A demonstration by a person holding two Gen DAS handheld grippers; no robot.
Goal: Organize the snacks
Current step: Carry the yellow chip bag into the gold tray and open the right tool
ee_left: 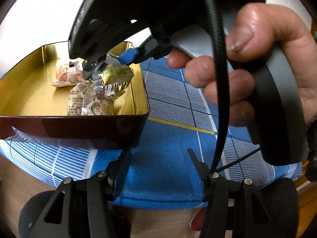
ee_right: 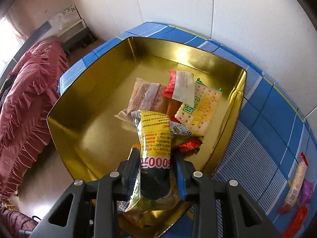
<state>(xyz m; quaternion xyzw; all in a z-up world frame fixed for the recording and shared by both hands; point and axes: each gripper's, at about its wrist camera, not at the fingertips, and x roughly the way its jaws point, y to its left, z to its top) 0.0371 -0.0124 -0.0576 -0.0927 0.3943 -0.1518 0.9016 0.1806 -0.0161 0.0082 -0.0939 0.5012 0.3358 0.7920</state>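
Several wrapped snacks already lie in the gold-lined tin (ee_right: 83, 127), which sits on the blue checked tabletop (ee_left: 168, 158) close to its left edge. The left hand-held gripper (ee_left: 158, 156) hangs released over bare cloth beside the tin's dark wall, carrying nothing. The right hand-held gripper (ee_right: 156, 158) is clenched on a yellow snack packet (ee_right: 154, 138), held over the tin's near-right part above the pile. Judging by the crinkly foil, it could slip or catch the rim on release. Open floor remains inside the tin at left; more snacks (ee_right: 295, 186) wait at far right.
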